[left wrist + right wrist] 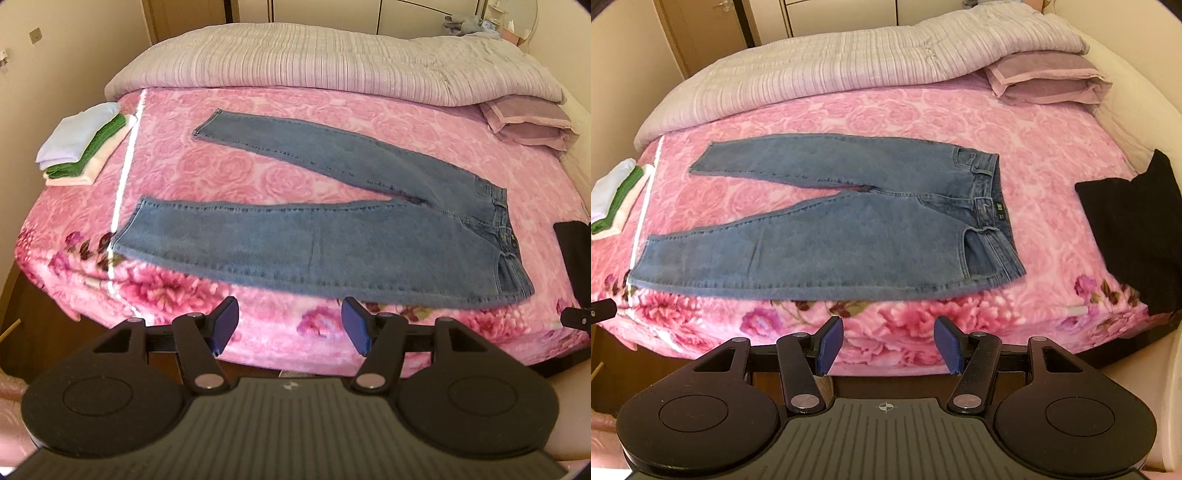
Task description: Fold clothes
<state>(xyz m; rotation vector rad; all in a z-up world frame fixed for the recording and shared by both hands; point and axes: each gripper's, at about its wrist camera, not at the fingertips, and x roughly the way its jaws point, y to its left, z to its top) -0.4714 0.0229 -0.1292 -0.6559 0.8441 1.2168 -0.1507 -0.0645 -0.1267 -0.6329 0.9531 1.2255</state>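
Blue jeans [314, 240] lie flat on the pink floral bed [258, 170], legs spread apart toward the left, waistband at the right. The right wrist view shows the same jeans [827, 243] with the waistband nearer the middle. My left gripper [290, 325] hovers open just short of the near leg's lower edge, nothing between its blue pads [225, 325]. My right gripper [888, 345] is also open and empty, over the bed's front edge below the jeans' hip. At the right edge of the left wrist view a black part of the right gripper [574, 317] shows.
A stack of folded clothes [83, 146], pale blue, green and white, sits at the bed's left edge. A black garment [1137, 236] lies at the right. A lilac quilt [332, 62] and folded pillow [1045, 79] fill the far side. A white stripe [123, 177] crosses the bedspread.
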